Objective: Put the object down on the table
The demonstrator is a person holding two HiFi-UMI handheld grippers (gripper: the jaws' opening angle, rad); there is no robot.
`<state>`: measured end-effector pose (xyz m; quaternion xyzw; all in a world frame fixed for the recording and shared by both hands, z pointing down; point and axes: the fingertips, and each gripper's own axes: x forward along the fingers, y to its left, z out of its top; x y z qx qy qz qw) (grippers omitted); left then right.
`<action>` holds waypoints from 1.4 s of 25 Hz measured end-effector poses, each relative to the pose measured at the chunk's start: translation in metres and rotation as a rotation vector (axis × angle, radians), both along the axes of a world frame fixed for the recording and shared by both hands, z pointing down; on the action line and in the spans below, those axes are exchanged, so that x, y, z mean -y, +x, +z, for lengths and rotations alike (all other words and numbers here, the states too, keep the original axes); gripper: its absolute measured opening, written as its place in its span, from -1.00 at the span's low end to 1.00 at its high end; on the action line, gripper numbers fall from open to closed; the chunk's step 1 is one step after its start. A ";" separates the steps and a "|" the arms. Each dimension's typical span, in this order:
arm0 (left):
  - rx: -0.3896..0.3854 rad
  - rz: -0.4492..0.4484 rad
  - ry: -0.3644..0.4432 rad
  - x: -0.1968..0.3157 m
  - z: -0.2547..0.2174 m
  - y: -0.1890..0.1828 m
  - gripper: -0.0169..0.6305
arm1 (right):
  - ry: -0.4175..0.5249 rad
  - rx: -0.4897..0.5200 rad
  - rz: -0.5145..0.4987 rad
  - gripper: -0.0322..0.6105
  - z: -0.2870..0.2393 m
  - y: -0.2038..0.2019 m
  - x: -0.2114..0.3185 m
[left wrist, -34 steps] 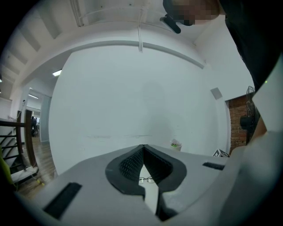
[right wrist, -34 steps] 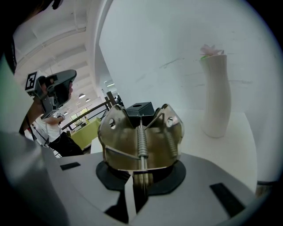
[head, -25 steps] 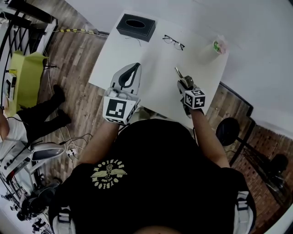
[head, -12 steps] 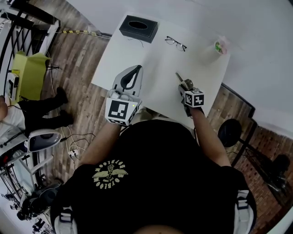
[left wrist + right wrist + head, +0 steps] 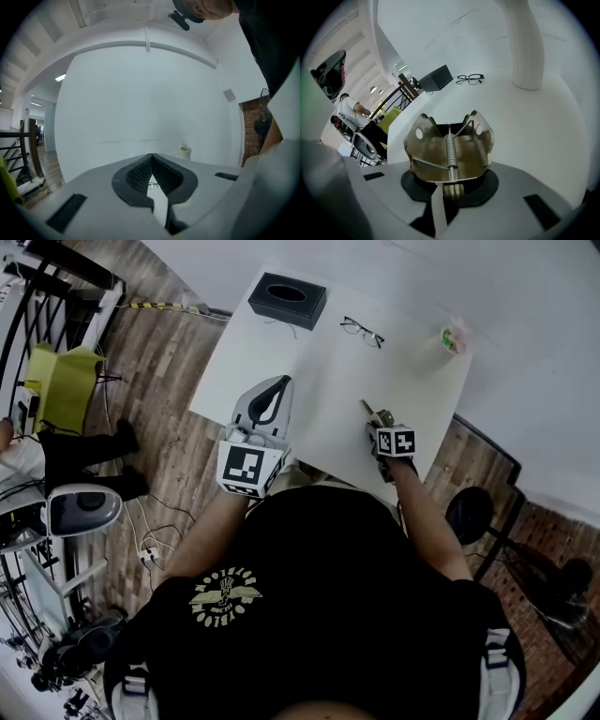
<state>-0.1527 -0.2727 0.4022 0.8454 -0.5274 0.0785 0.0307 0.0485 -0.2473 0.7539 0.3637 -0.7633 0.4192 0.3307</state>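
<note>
Right gripper [image 5: 380,422] is narrow with jaws just opening, metal spring clip [image 5: 449,147] still pinched between them, over near right of white table [image 5: 328,371]. Left gripper [image 5: 152,159] is closed and empty, at near left edge.

A white rectangular table [image 5: 328,381] stands on a wood-plank floor [image 5: 159,390], its far side close to a white wall. Three things rest on it, all toward the far edge. A black box [image 5: 287,299] with an oval slot in its top sits at the far left corner. Dark-rimmed glasses [image 5: 362,331] lie near the middle of that edge, apart from the box. A small pale cup [image 5: 441,345], with something green at its mouth, stands upright at the far right corner.
</note>
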 end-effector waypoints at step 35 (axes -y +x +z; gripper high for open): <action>-0.052 0.140 0.015 0.019 -0.005 0.022 -0.93 | 0.437 -0.216 0.024 -0.85 -0.103 0.034 0.040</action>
